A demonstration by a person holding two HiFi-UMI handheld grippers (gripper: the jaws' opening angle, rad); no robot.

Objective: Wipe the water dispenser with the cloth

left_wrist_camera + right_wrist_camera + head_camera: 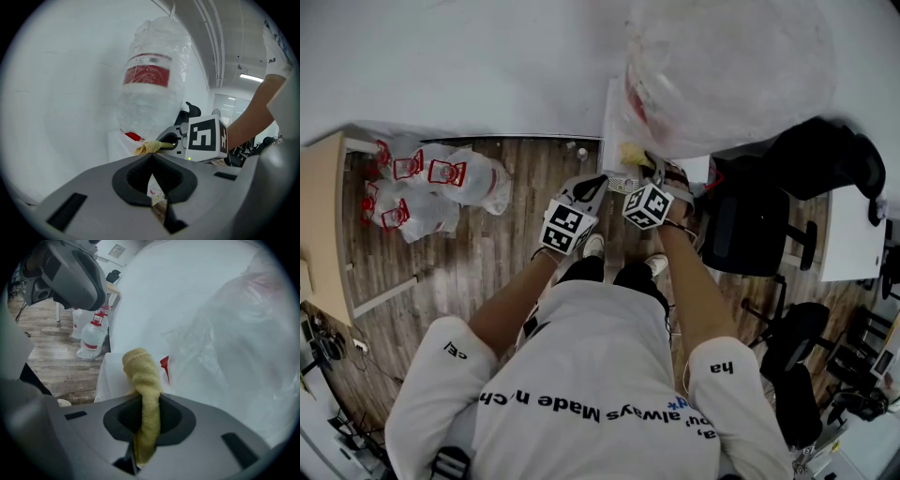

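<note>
Clamping cloth (143, 376), right hand-held gripper (146, 398) faces white wall (61, 93); left hand-held gripper (151, 157) closed; wood floor (487, 258).

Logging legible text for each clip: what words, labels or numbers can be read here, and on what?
"always Made": on the white shirt, upside down; the rest is unclear.
"ha": on its right sleeve.
Red label on the water bottle: too blurred to read.
Labels on the floor bottles: too small to read.
Marker cubes: patterns, no words.
</note>
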